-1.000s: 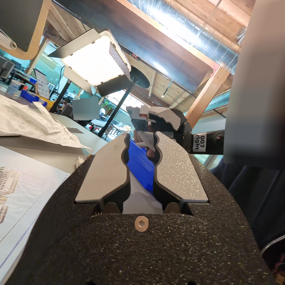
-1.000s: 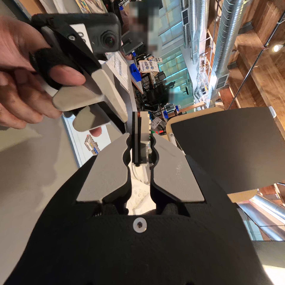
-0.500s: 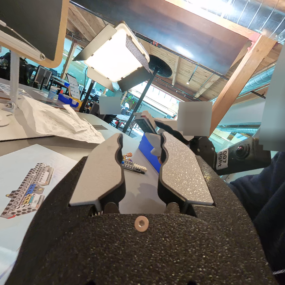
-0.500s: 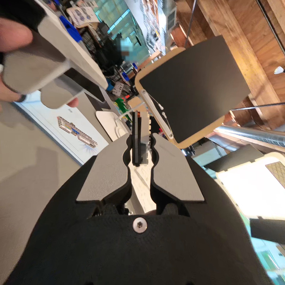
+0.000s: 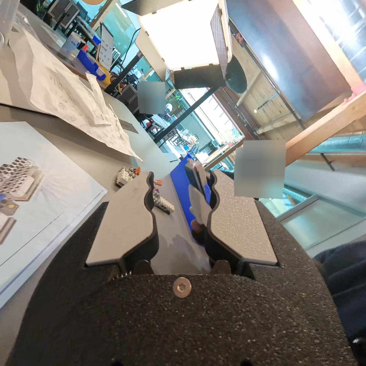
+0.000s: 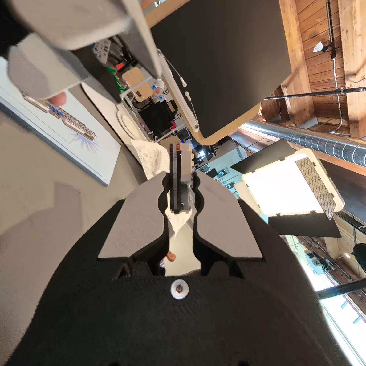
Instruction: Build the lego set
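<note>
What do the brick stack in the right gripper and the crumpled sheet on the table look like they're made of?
Brick stack, clamped in the right gripper: looks like hard moulded plastic, black and light grey layers with small round studs along one side, smooth with a slight sheen. Crumpled sheet: thin white paper, judging by sharp creases, a lifted edge and faint printed drawings; matte.

In the right wrist view the left gripper (image 6: 65, 47) is blurred and cut off by the top-left corner. The brick assembly's (image 6: 180, 178) lower end sinks behind the fingers (image 6: 217, 217). In the left wrist view the instruction sheet (image 5: 39, 188) runs off the left edge, and the small brick pieces (image 5: 126, 175) are too small to identify.
</note>
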`<state>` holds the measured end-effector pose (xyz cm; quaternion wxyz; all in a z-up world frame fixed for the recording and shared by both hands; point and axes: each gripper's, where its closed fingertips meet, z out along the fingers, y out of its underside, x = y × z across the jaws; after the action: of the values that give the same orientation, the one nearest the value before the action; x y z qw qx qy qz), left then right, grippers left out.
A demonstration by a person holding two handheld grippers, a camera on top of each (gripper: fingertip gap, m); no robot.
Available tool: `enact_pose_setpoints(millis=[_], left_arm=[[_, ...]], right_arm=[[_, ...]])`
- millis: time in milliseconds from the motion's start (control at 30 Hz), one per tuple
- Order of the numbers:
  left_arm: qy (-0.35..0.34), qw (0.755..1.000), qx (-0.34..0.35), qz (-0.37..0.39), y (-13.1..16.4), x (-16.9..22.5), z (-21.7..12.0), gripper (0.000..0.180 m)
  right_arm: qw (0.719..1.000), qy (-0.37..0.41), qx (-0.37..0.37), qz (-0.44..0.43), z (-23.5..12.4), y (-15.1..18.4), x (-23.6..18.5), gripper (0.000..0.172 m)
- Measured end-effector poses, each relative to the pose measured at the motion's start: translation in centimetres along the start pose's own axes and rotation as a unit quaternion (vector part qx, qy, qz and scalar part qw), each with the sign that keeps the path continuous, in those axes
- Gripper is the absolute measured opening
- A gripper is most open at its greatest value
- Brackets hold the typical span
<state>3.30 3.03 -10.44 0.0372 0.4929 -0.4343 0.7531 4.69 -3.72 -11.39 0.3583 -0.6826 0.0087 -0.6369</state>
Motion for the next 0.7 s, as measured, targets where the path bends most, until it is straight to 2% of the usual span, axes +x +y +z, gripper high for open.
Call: enact_pose_setpoints(millis=[67, 200, 500, 700], left_arm=[[-0.021, 0.999, -0.01, -0.036, -0.2, -0.2, 1.6, 0.054], [-0.03, 0.994, -0.054, -0.088, 1.9, 0.1, 3.7, 0.059], [-0.057, 0.986, -0.097, -0.126, 4.5, 0.2, 3.7, 0.048], [-0.048, 0.985, -0.092, -0.139, 4.5, 0.3, 3.7, 0.038]], right_arm=[[1.0, 0.007, -0.005, -0.017, -0.2, 0.3, -0.2, 0.022], [0.997, 0.019, 0.012, -0.071, -0.7, -0.2, -0.7, 0.022], [0.994, 0.015, 0.033, -0.102, -1.0, -1.3, -1.6, 0.022], [0.992, 0.02, 0.039, -0.117, -0.9, -1.3, -1.9, 0.022]])
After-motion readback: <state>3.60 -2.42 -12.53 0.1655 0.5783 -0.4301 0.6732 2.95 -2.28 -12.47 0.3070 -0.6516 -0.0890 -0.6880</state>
